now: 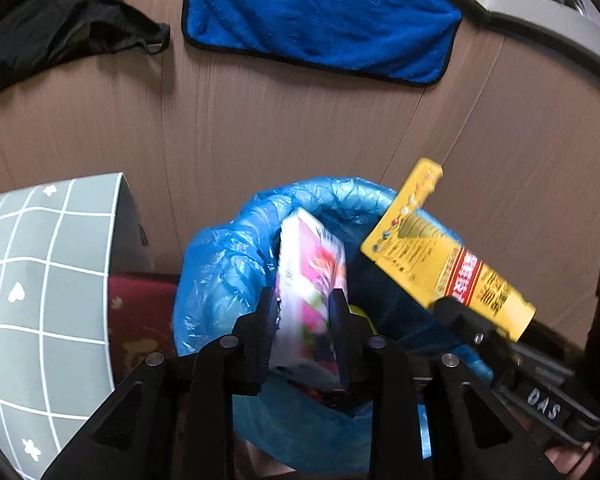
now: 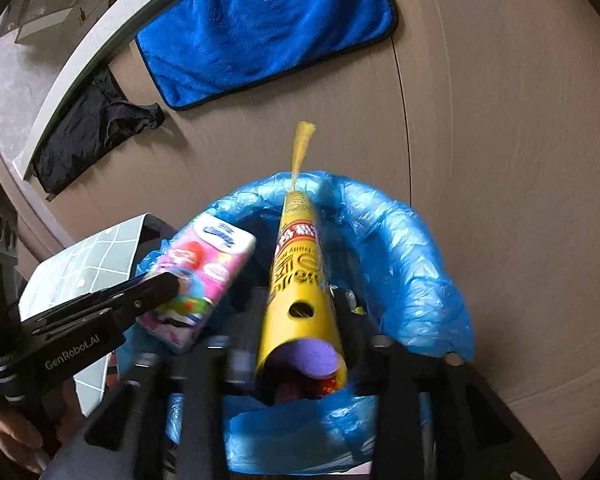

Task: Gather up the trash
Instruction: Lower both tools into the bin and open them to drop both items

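A bin lined with a blue plastic bag point(image 1: 220, 248) point(image 2: 412, 264) stands on the brown floor below both grippers. My left gripper point(image 1: 305, 308) is shut on a pink and white tissue pack point(image 1: 312, 276) point(image 2: 204, 276), held over the bin's left side. My right gripper point(image 2: 300, 312) is shut on a yellow wrapper point(image 2: 300, 272) with red and black print, held over the bin's opening; the wrapper also shows in the left wrist view point(image 1: 440, 256). The left gripper appears in the right wrist view point(image 2: 156, 284).
A blue towel point(image 1: 320, 16) point(image 2: 268, 28) lies on the floor beyond the bin. A black garment point(image 1: 60, 28) point(image 2: 96, 128) lies near a pale ledge. A grey grid-patterned box point(image 1: 44, 288) point(image 2: 92, 264) stands left of the bin, with a dark red item point(image 1: 140, 320) beside it.
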A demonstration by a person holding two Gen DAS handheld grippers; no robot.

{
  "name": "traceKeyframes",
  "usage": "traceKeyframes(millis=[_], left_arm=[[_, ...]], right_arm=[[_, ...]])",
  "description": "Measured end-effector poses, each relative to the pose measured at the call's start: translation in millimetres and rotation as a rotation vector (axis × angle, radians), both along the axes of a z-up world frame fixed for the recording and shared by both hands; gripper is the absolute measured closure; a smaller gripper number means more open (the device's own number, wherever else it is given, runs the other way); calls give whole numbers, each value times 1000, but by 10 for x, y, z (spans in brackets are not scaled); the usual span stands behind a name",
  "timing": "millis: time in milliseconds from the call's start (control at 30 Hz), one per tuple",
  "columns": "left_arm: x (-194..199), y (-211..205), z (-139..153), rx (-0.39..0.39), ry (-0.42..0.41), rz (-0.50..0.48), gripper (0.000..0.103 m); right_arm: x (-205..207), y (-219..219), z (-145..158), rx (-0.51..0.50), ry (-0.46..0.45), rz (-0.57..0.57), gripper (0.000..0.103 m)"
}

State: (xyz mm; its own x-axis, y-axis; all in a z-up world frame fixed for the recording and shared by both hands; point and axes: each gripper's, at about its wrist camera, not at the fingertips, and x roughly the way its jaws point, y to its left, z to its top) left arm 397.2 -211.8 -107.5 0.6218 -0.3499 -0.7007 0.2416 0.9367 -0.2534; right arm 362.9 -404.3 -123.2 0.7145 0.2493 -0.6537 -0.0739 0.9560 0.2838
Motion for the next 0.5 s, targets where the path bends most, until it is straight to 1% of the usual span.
traceKeyframes(millis=[33, 133, 267, 367, 500], left_arm=[[-4, 18, 18, -8, -4, 2, 70], [-43, 85, 94, -28, -30, 15, 61], [-106, 185, 212, -41, -55, 46, 59], [-202, 268, 280, -35, -72, 66, 59], [-413, 372, 372, -9, -97, 75, 58]], right_arm=[[-17, -7, -1, -1, -6, -6, 52], [-61, -6, 25, -16, -15, -19, 51], [-88, 54, 59, -10, -8, 18, 48], [-154, 108, 146, 1, -48, 31, 47], [-288, 124, 311, 3, -93, 5, 47]])
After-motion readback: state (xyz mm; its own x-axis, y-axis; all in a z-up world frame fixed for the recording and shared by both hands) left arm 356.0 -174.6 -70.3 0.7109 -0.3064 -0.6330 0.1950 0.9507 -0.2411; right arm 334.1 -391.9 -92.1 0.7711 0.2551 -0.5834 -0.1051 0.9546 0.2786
